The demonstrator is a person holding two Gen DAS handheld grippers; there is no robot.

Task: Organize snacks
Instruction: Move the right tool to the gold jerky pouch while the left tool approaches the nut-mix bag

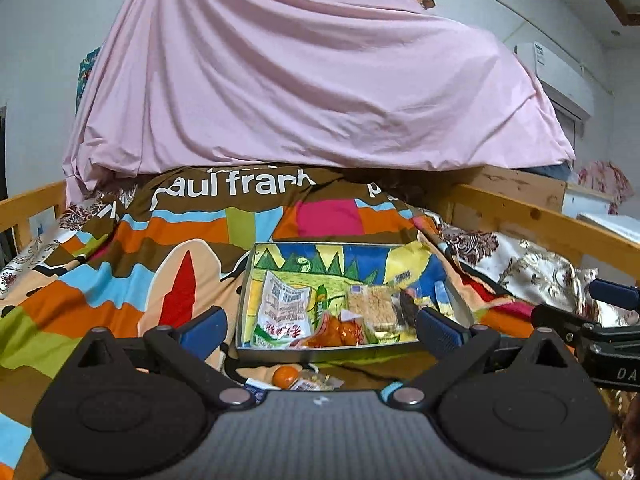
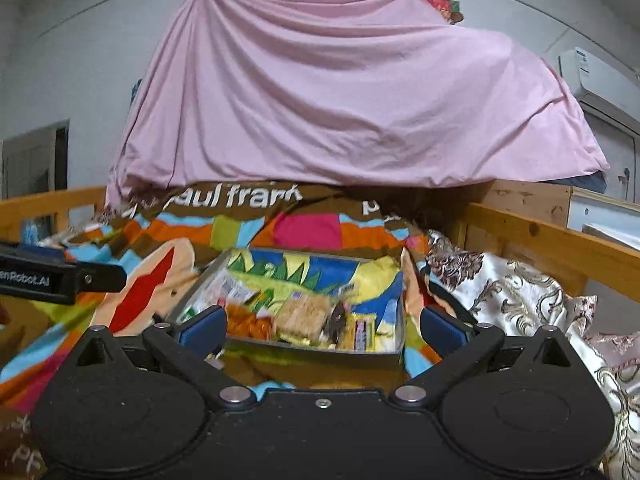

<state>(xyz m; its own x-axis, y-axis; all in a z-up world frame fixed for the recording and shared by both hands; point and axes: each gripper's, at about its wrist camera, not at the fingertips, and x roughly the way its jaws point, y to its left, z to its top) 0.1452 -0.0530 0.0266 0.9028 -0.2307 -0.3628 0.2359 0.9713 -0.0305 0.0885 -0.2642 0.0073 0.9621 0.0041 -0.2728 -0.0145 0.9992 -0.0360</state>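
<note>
A shallow grey tray with a colourful picture on its floor lies on the bright quilt. In it are a white packet, an orange snack bag and a clear pack of crackers. In front of the tray, on the quilt, lie a small orange and a small wrapped snack. My left gripper is open just before the tray, nothing between its fingers. The right gripper is open too, empty, facing the same tray and its snacks.
Wooden bed rails run along both sides. A pink sheet hangs over the far end. A brown-and-white floral cover is bunched at the right. The other gripper's body shows at the edge of each view.
</note>
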